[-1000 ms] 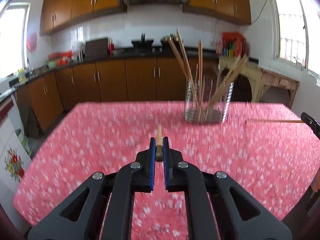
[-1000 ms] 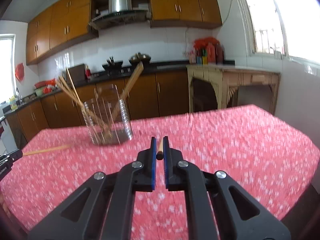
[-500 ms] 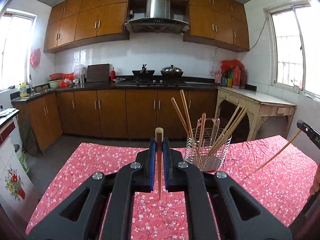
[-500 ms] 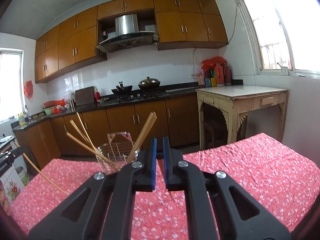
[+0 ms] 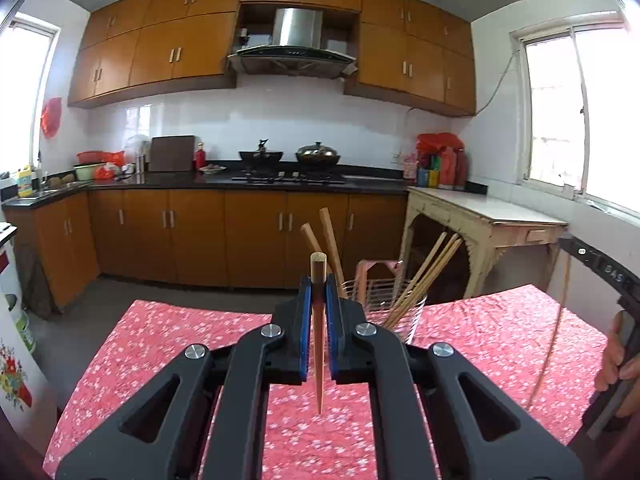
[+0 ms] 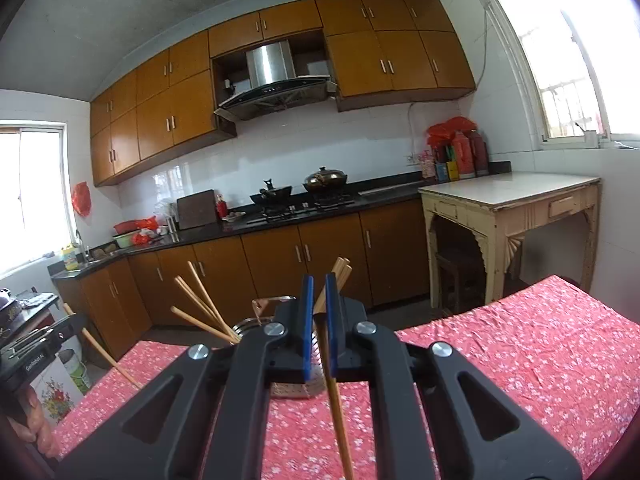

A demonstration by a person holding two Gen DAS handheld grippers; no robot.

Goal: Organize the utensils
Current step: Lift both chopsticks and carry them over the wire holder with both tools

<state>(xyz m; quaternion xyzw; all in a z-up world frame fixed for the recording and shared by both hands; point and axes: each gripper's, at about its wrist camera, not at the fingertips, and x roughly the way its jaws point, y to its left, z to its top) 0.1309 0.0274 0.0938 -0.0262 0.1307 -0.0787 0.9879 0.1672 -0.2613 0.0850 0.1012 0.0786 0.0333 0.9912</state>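
My left gripper (image 5: 318,294) is shut on a wooden chopstick (image 5: 319,344) held upright, tip down, above the table. Just behind and right of it stands a wire utensil holder (image 5: 396,312) with several chopsticks in it. My right gripper (image 6: 319,300) is shut on another chopstick (image 6: 335,396) that slants down toward me. The same holder (image 6: 256,326) shows just behind the right gripper, partly hidden by it. The right gripper and its chopstick (image 5: 554,336) show at the right edge of the left view; the left gripper's chopstick (image 6: 102,350) shows at the left of the right view.
The table carries a red flowered cloth (image 5: 160,344), also seen in the right wrist view (image 6: 520,360). Behind it are brown kitchen cabinets (image 5: 200,236), a counter with a stove and pots (image 5: 288,160), and a cream side table (image 5: 480,216) at the right.
Both grippers have risen from near the tabletop and tilted up. Each chopstick has swung from pointing forward or sideways to hanging steeply tip down. The holder now sits lower in both views.
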